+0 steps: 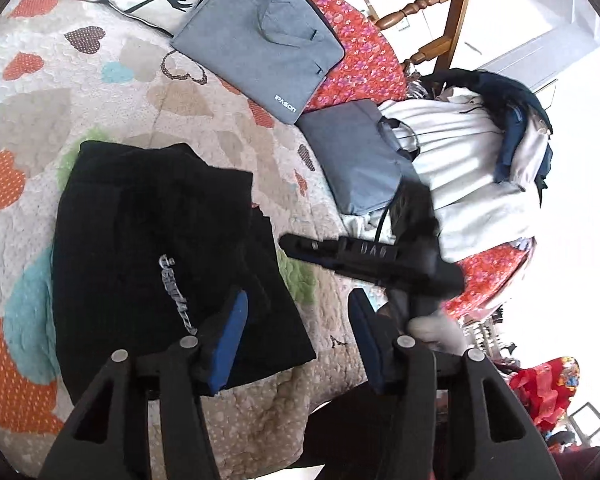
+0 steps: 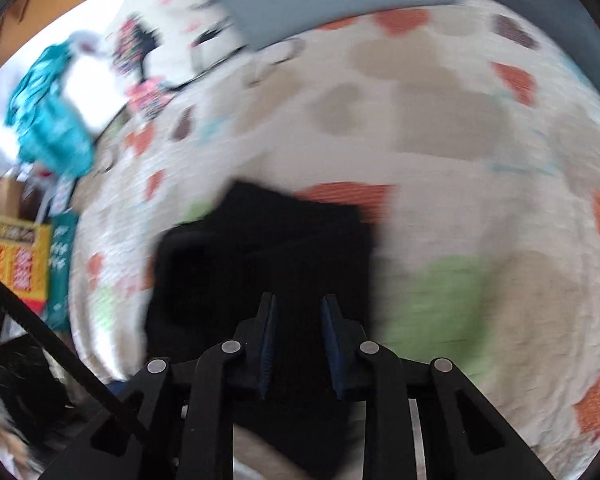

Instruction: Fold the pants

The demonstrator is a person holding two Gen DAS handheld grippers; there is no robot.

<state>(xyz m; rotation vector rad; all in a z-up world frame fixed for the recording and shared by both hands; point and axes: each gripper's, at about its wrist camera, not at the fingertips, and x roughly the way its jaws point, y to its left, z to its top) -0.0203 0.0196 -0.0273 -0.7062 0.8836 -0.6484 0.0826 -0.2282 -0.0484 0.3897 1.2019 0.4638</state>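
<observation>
The black pants (image 1: 160,248) lie folded into a compact bundle on the heart-patterned quilt (image 1: 100,92), silver lettering facing up. My left gripper (image 1: 296,304) is open and empty, just above the bundle's right edge. The right gripper shows in the left wrist view (image 1: 364,260) as a black tool to the right of the pants. In the blurred right wrist view, the right gripper (image 2: 298,308) is open with nothing between its blue pads, hovering over the near edge of the black pants (image 2: 260,256).
Two grey laptop bags (image 1: 260,36) (image 1: 356,160) lie on the far side of the quilt. A pile of white and dark clothes (image 1: 472,160) sits at the right. A wooden chair (image 1: 432,4) stands behind. Boxes (image 2: 16,256) and teal fabric (image 2: 48,120) lie off the bed's left side.
</observation>
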